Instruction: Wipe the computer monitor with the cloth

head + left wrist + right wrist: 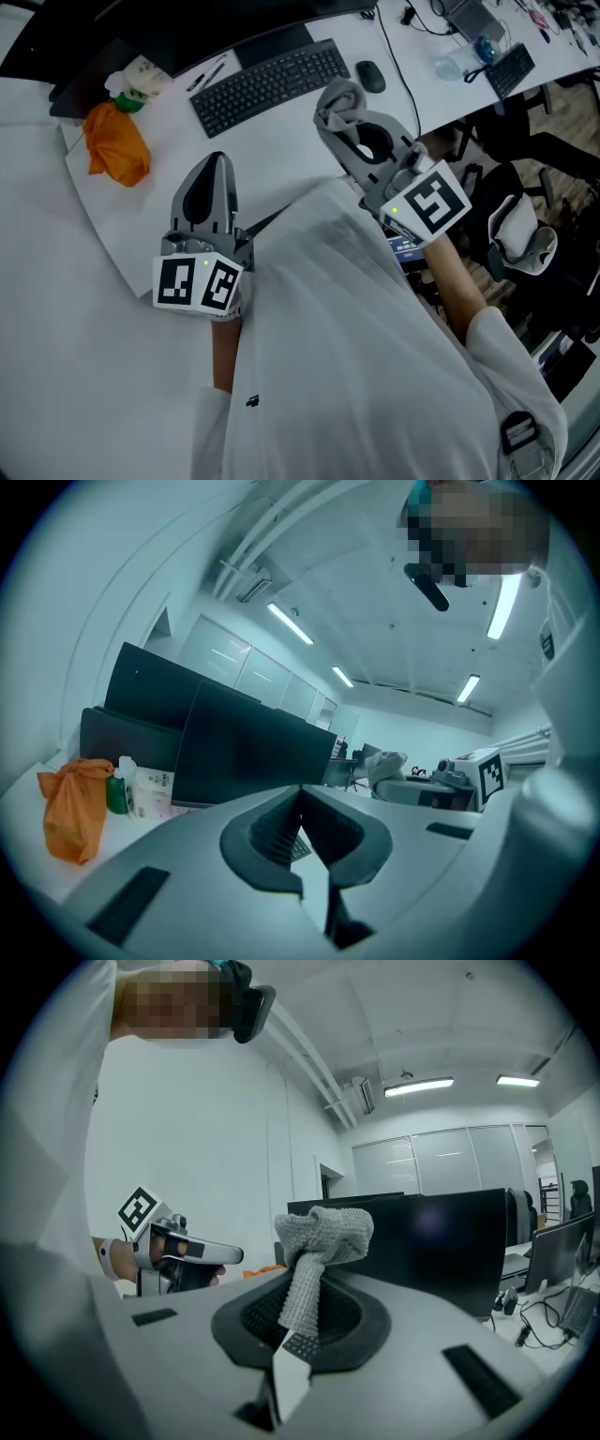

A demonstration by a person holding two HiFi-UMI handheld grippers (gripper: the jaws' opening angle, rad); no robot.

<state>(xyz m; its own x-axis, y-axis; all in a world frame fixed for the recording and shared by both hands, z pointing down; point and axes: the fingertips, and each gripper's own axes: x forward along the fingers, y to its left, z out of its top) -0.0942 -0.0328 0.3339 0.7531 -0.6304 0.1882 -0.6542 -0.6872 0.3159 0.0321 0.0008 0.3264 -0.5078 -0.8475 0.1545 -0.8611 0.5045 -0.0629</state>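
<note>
The right gripper (307,1279) pinches the cloth (322,1232) tight. A soft grey bunch pokes out past its tips. The left gripper (302,794) is pressed together with nothing in it. The cloth is up in the air in front of the monitor (450,1241), not touching it. It looks light and floppy, so it should squash flat on the screen. Holding it low, with the bunch free, seems good. Screens can mark, so push gently.
</note>
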